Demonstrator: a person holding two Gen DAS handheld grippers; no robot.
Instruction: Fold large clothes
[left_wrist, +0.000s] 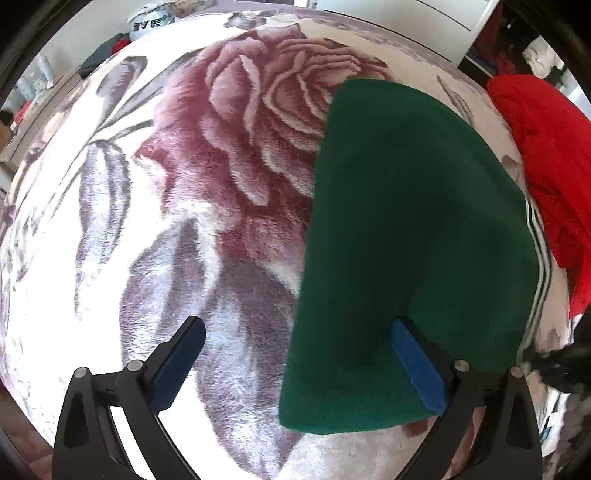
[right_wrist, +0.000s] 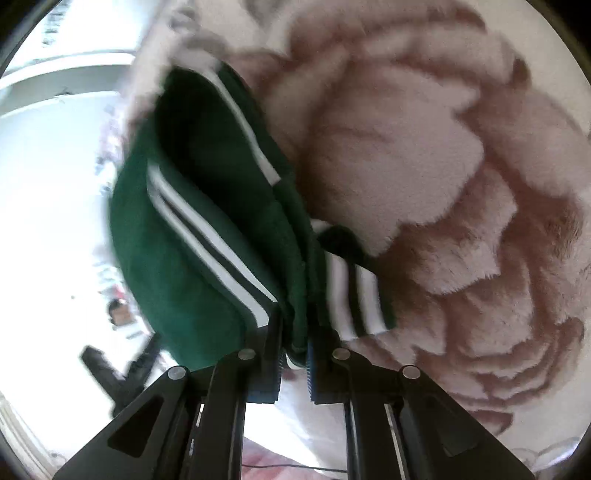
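A dark green garment (left_wrist: 413, 229) with white stripes along its right edge lies folded on a plush floral blanket (left_wrist: 229, 147). My left gripper (left_wrist: 299, 332) hovers open over its near left edge. One of its blue pads (left_wrist: 417, 362) is above the green cloth, the other above the blanket, and nothing is pinched between them. In the right wrist view, my right gripper (right_wrist: 295, 332) is shut on a bunched edge of the green garment (right_wrist: 177, 236). The striped cloth rises lifted ahead of the fingers, and a striped cuff (right_wrist: 354, 295) hangs beside them.
A red garment (left_wrist: 546, 166) lies crumpled at the blanket's right side. Bags and dark clothes (left_wrist: 147, 22) sit past the far edge, with shelves of small items at the left. A black object (right_wrist: 110, 369) shows blurred at the lower left of the right wrist view.
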